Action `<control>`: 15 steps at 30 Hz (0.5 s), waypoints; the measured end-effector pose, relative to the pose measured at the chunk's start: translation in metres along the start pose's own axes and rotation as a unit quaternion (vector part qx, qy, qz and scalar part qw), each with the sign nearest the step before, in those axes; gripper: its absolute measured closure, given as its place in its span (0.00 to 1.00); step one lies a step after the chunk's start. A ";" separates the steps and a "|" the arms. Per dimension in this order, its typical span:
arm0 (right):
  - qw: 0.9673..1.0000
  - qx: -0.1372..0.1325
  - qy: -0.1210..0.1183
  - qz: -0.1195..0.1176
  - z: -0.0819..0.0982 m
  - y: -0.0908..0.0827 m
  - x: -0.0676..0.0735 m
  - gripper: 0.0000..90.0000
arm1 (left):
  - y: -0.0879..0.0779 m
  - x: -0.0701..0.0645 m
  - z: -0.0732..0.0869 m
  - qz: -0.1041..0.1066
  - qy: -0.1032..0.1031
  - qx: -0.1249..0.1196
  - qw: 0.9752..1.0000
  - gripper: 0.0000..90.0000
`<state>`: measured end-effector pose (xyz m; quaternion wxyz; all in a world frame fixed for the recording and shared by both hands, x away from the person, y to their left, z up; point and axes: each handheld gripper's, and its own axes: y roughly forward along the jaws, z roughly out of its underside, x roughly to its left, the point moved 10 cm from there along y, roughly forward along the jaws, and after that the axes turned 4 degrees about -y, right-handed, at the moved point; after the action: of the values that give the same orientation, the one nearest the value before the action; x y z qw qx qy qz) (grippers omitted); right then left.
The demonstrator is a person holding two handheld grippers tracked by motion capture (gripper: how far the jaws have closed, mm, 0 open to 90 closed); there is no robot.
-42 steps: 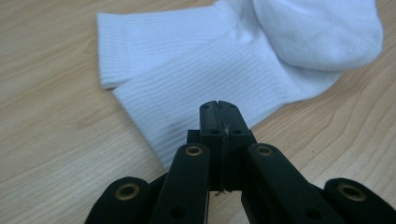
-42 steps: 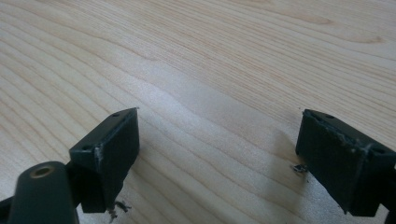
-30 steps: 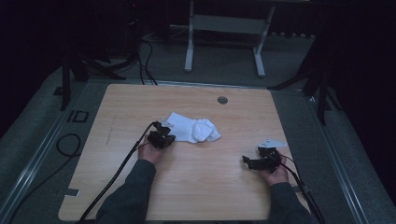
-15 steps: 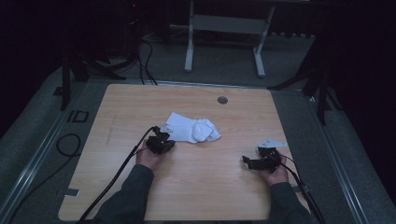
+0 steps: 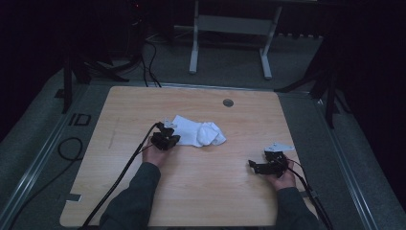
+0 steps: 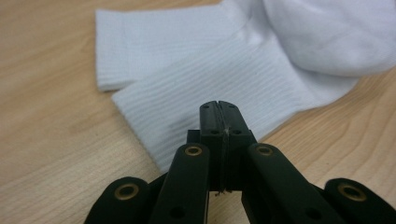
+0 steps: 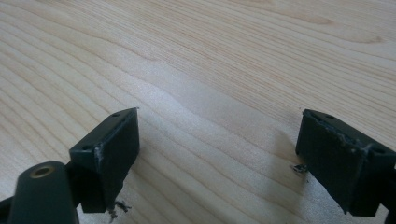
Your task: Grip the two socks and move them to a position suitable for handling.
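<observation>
Wooden table (image 5: 143, 201), dim room: white socks (image 5: 198, 133) lie unpaired at centre — closed, empty left gripper (image 5: 167, 139) at their nine o'clock, right gripper (image 5: 268, 165) open, idle at four o'clock.

Ribbed white cloth socks (image 6: 224, 70) on matt, smooth-grained wooden table (image 7: 224, 56)

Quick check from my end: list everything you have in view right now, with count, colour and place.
socks: two, white, overlapping at table centre
table: one, light wood
round cap: one, grey, in the table's far edge
metal frame: one, grey, on the floor beyond the table
cables: black, on the floor at left
left gripper: black, jaws shut, tips over the nearer sock's cuff, nothing between them
right gripper: black, jaws open, over bare wood near the table's right edge
sleeves: two, dark, bottom edge
</observation>
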<state>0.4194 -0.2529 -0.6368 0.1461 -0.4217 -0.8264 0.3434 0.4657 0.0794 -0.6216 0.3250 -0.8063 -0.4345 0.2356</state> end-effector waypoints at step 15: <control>1.000 0.000 -0.001 0.000 0.000 0.000 0.000 0.15 | -0.014 -0.011 0.025 0.028 0.015 0.035 0.999 1.00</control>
<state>0.4194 -0.2529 -0.6368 0.1455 -0.4214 -0.8265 0.3436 0.4362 0.0835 -0.6274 0.3528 -0.8095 -0.3987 0.2476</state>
